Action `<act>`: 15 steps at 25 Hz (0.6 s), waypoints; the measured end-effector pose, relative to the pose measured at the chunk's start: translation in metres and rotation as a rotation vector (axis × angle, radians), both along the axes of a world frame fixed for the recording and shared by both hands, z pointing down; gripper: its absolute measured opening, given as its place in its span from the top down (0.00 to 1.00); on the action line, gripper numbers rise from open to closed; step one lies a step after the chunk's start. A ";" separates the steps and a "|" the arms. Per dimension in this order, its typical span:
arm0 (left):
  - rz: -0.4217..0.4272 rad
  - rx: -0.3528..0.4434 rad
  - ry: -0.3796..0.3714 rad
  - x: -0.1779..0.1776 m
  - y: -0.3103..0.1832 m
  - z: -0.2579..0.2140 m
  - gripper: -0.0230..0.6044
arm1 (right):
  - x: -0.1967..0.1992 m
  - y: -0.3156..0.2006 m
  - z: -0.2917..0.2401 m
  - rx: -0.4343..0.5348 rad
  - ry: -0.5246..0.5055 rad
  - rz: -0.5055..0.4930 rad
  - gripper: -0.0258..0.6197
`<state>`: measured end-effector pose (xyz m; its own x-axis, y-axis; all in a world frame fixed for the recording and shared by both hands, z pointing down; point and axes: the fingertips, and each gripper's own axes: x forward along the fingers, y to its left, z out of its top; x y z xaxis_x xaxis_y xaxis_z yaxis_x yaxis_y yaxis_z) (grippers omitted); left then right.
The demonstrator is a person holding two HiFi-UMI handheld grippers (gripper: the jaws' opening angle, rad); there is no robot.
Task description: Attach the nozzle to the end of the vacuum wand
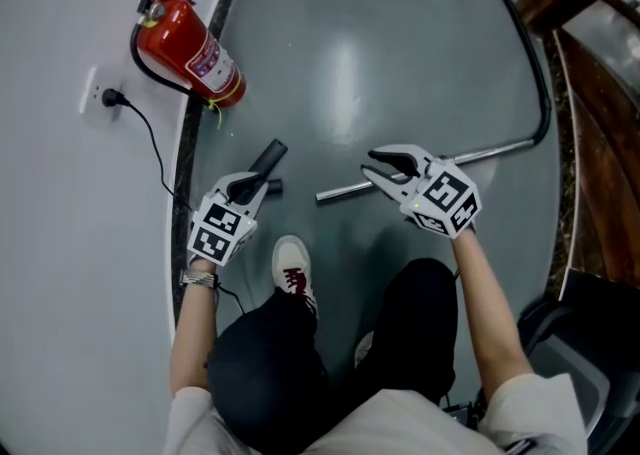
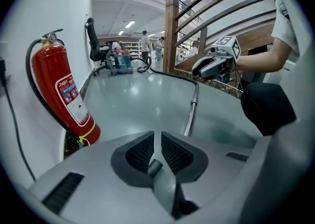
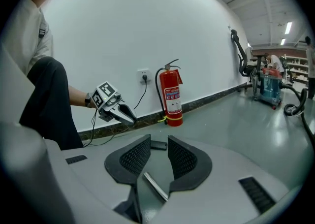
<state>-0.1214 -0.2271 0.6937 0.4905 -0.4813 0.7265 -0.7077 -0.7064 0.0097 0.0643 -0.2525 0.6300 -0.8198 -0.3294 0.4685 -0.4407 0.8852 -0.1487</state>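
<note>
- Your left gripper has its jaws a narrow slit apart, gripping nothing. The black nozzle lies on the floor just at its 12 o'clock.
- Your right gripper stands wider and empty. The wand lies on the floor below its jaws, running off to 3 o'clock into a hose.
- A red extinguisher stands at the wall, at the left gripper's 11 o'clock. A cord hangs from a socket at 10.
- Your shoe sits at 6 o'clock, between the grippers.
- The floor is glossy grey, with a white wall left and a wooden railing right. A teal machine and a chair stand far down the hall.
</note>
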 end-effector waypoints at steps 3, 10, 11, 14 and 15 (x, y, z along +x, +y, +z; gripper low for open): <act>0.049 -0.037 -0.022 -0.001 -0.003 0.025 0.85 | -0.012 -0.001 0.031 -0.040 0.019 -0.039 0.75; 0.178 -0.132 -0.089 -0.007 -0.001 0.084 0.75 | -0.037 0.000 0.100 -0.122 0.099 -0.151 0.71; 0.209 -0.139 -0.111 -0.008 0.001 0.093 0.74 | -0.039 0.002 0.109 -0.124 0.123 -0.175 0.71; 0.336 -0.141 -0.210 -0.010 0.011 0.122 0.71 | -0.043 0.009 0.134 -0.136 0.174 -0.240 0.70; 0.373 -0.143 -0.242 -0.012 0.014 0.131 0.69 | -0.043 0.010 0.141 -0.142 0.182 -0.256 0.70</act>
